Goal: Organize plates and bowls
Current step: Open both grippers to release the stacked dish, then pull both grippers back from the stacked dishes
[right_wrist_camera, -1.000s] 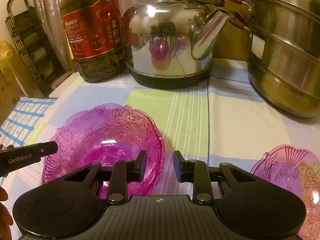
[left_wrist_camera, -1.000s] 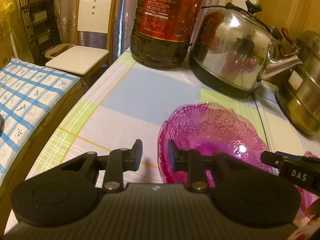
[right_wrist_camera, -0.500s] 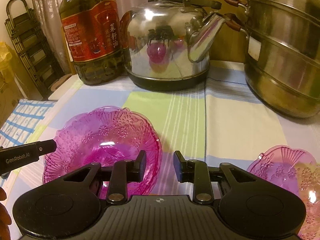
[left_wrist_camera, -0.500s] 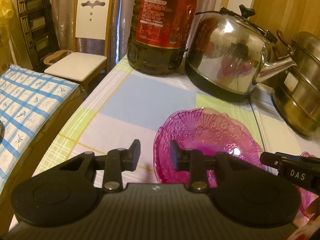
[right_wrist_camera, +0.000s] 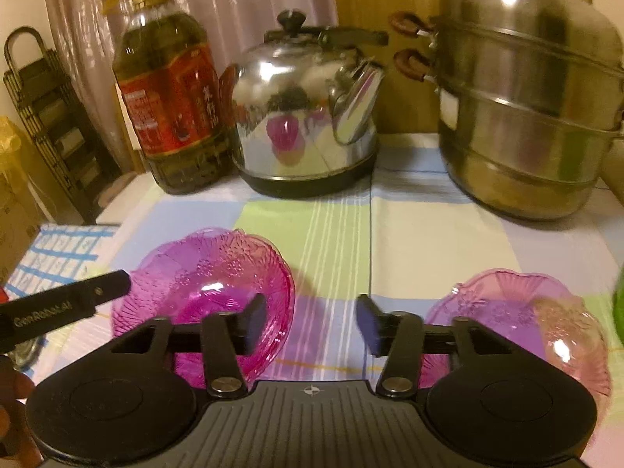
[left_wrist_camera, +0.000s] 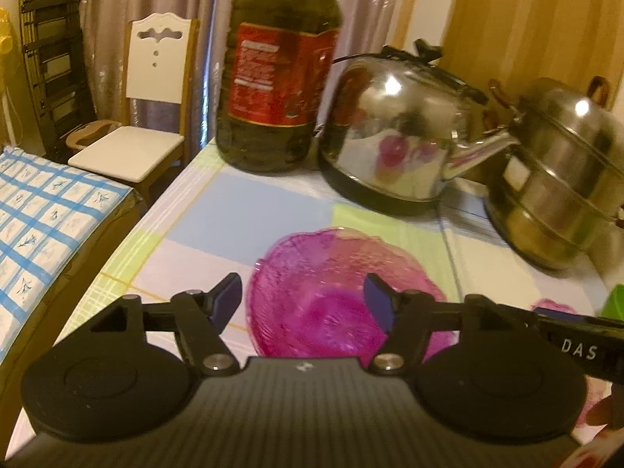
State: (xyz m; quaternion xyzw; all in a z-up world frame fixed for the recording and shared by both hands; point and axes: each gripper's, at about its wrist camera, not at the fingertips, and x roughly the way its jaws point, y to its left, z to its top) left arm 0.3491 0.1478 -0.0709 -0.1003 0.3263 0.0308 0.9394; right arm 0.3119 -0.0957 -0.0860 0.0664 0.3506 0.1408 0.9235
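A magenta glass bowl (left_wrist_camera: 331, 292) sits on the checked tablecloth, just ahead of my left gripper (left_wrist_camera: 302, 296), which is open and empty, its jaws wide above the bowl's near rim. In the right wrist view the same bowl (right_wrist_camera: 206, 277) lies at the left and a paler pink glass bowl (right_wrist_camera: 518, 316) at the right. My right gripper (right_wrist_camera: 312, 321) is open and empty over the cloth between the two bowls. The left gripper's finger (right_wrist_camera: 66, 304) shows at that view's left edge.
At the table's back stand a large oil bottle (right_wrist_camera: 171, 105), a steel kettle (right_wrist_camera: 308, 117) and a stacked steel steamer pot (right_wrist_camera: 530, 117). A green object (right_wrist_camera: 618, 308) sits at the right edge. A white chair (left_wrist_camera: 144, 97) and blue-checked cloth (left_wrist_camera: 43, 214) lie left of the table.
Both grippers have opened from nearly shut to wide. Both views have pulled back and up a little, so more of the bottle and steamer shows.
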